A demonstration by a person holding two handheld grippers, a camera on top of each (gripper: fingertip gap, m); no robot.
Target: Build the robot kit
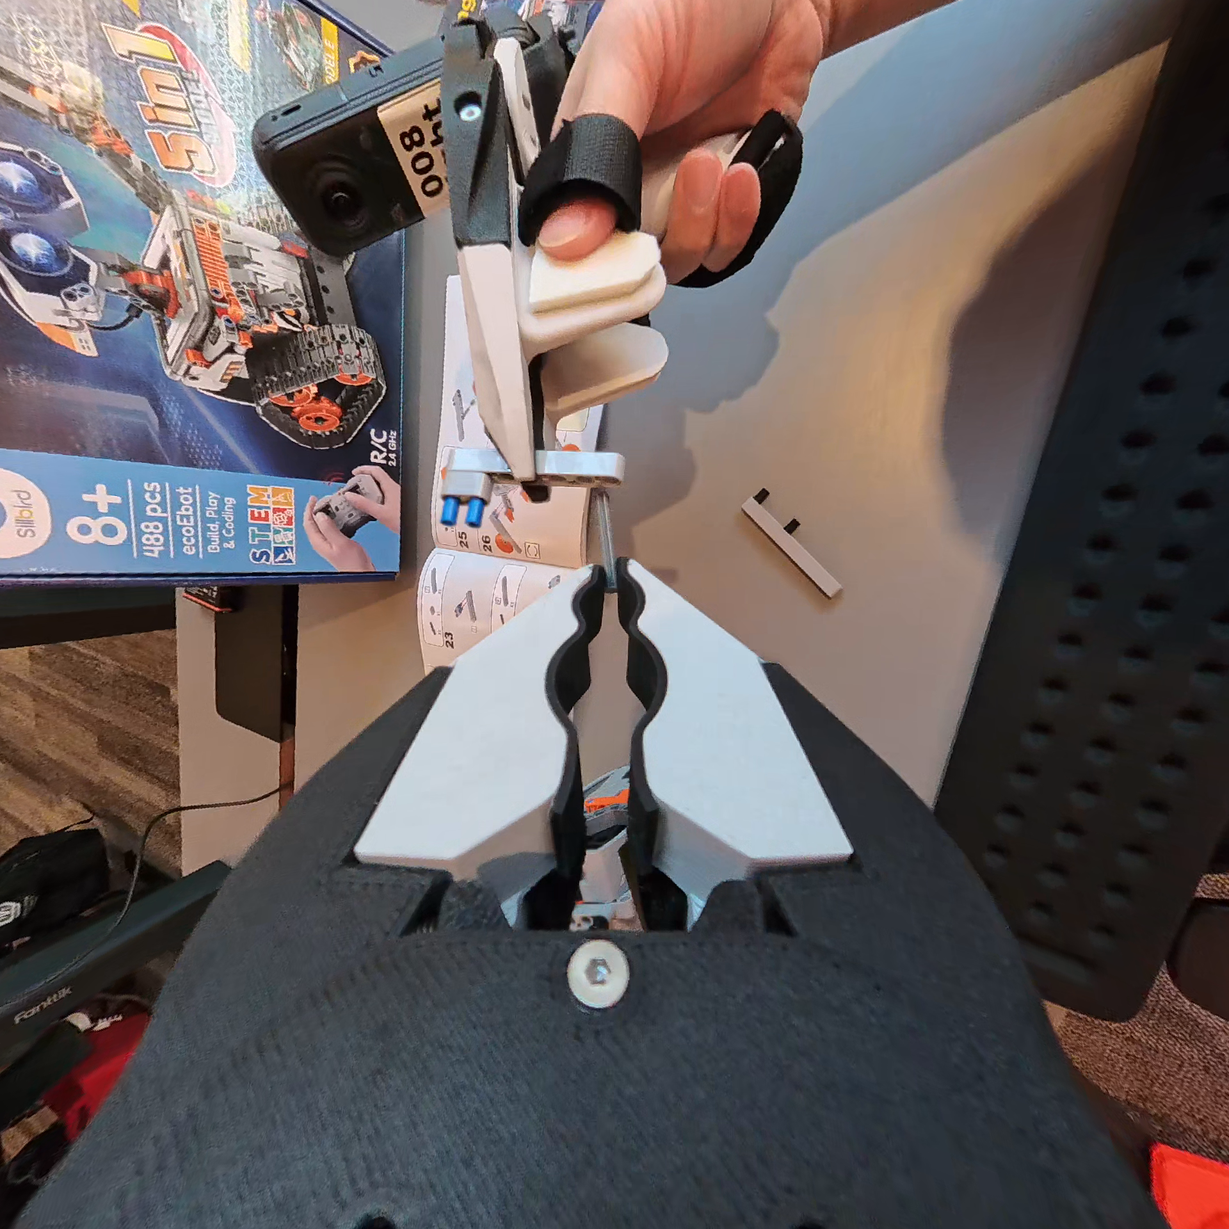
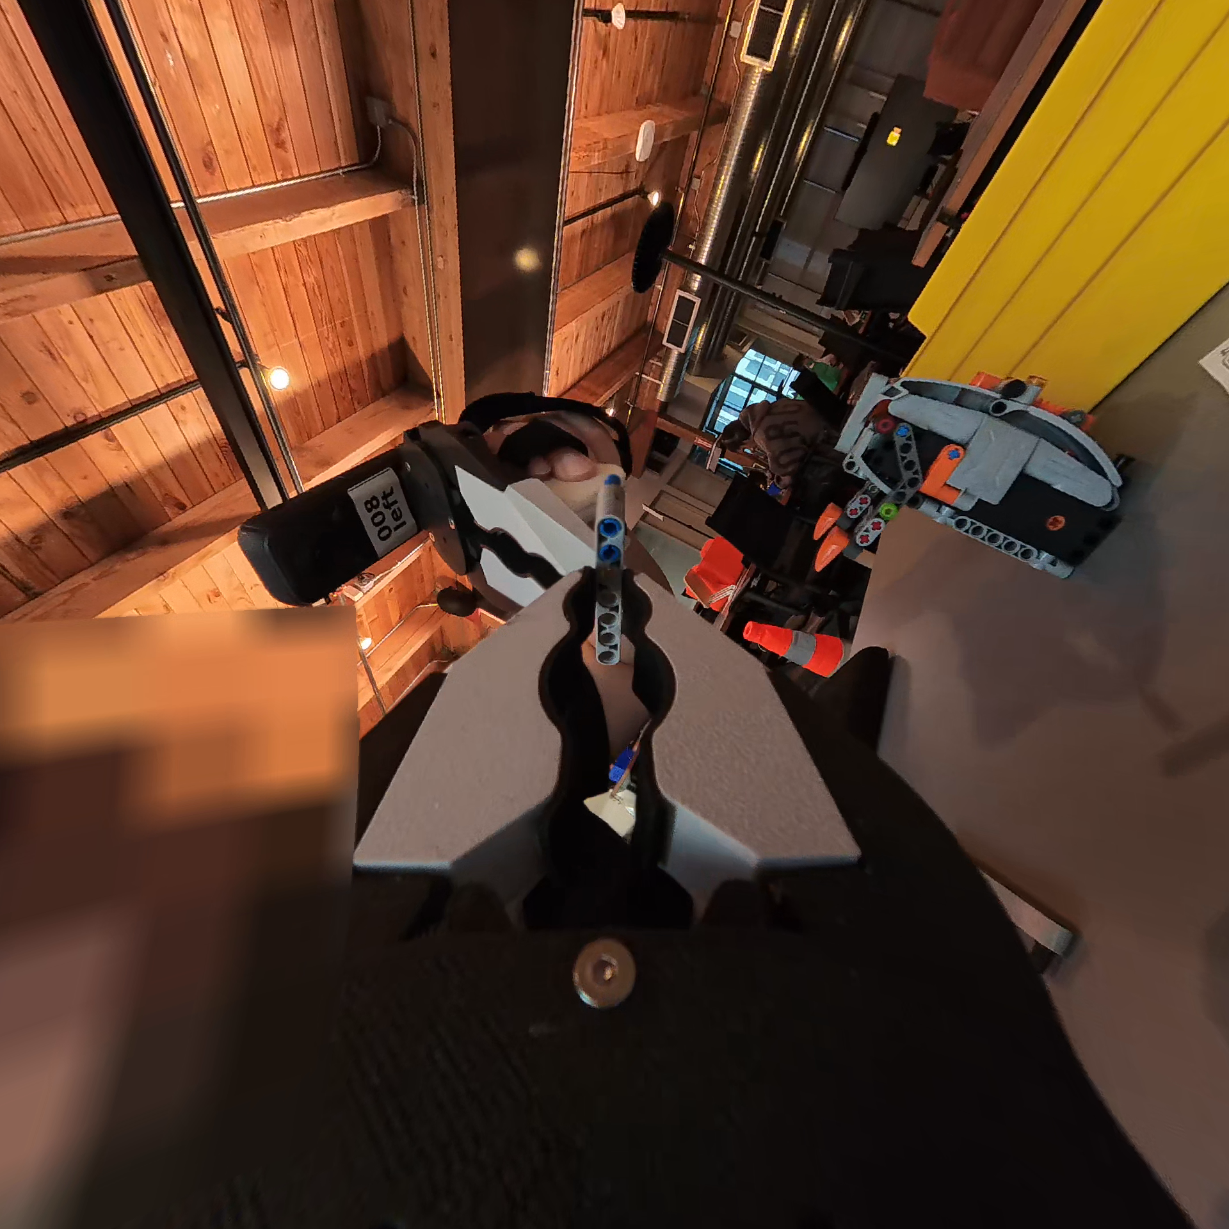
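Note:
My left gripper [image 1: 610,573] is shut on a thin grey axle [image 1: 605,532], which runs up to the end of a grey holed beam [image 1: 578,465]. My right gripper [image 1: 525,473], held by a hand, comes down from above and is shut on the middle of that beam. Two blue pins [image 1: 462,509] stick out of the beam's left end. In the right wrist view my right gripper [image 2: 608,580] clamps the beam [image 2: 608,618] end-on, with the blue pins [image 2: 608,540] beyond. The left gripper's fingers [image 2: 505,512] are just behind it.
A toy kit box [image 1: 199,299] lies at left, with an open instruction booklet [image 1: 505,532] beside it on the grey table [image 1: 831,399]. A loose grey beam with black pins [image 1: 791,546] lies to the right. A black perforated chair back [image 1: 1097,598] stands at right. A part-built model [image 2: 984,472] sits on the table. The tips of both grippers are at nearly the same place.

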